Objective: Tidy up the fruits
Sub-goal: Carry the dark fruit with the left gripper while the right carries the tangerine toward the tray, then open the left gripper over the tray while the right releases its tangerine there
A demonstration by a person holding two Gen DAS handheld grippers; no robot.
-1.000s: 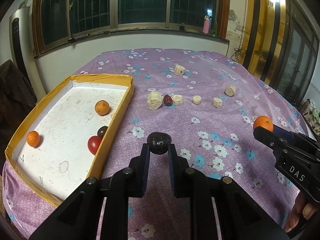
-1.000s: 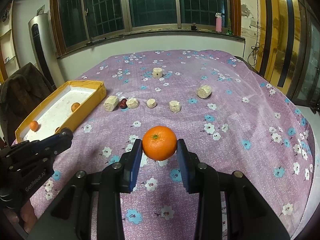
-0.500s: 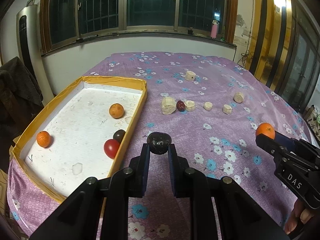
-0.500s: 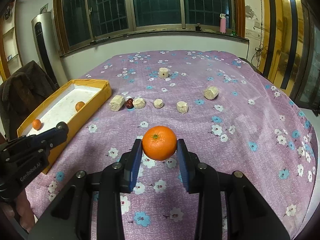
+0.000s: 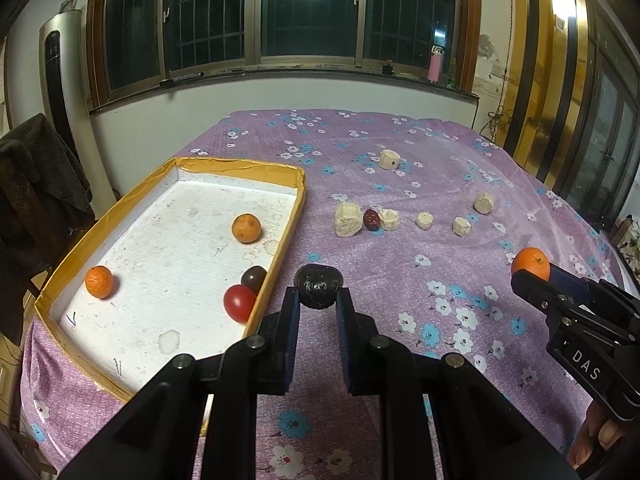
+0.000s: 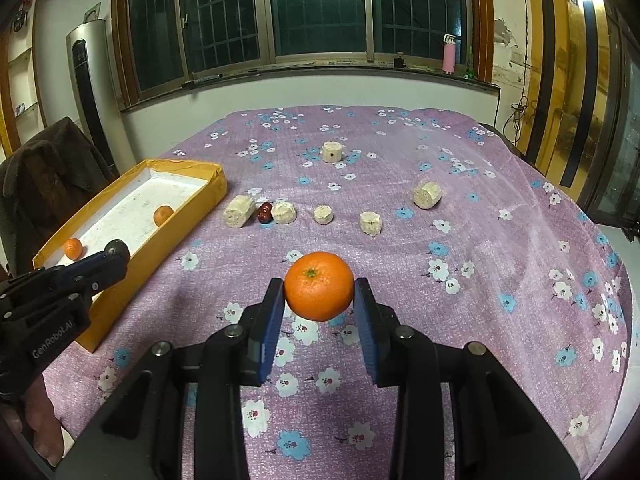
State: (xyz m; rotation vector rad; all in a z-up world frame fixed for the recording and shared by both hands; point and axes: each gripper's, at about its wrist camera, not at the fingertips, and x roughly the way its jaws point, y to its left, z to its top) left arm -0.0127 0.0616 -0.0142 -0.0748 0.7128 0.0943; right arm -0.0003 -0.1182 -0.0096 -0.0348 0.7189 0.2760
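My left gripper (image 5: 318,300) is shut on a dark wrinkled fruit (image 5: 318,285), held above the purple cloth just right of the yellow-rimmed tray (image 5: 240,168). Inside the tray lie two small oranges (image 5: 246,228) (image 5: 99,281), a red tomato (image 5: 239,303) and a dark round fruit (image 5: 253,278). My right gripper (image 6: 319,298) is shut on an orange (image 6: 319,285), lifted over the cloth; that orange (image 5: 530,263) also shows at the right in the left wrist view. A red date (image 6: 264,212) lies on the cloth between pale chunks.
Several pale cylindrical chunks (image 6: 371,223) are scattered across the middle of the floral purple tablecloth (image 6: 480,280). A dark coat on a chair (image 6: 44,168) stands left of the table. The cloth drops off at the right edge. A hand (image 6: 36,432) holds the left gripper.
The left wrist view has shifted so the tray sits further right and closer to the held dark fruit. Both grips are unchanged and the right gripper has barely moved.
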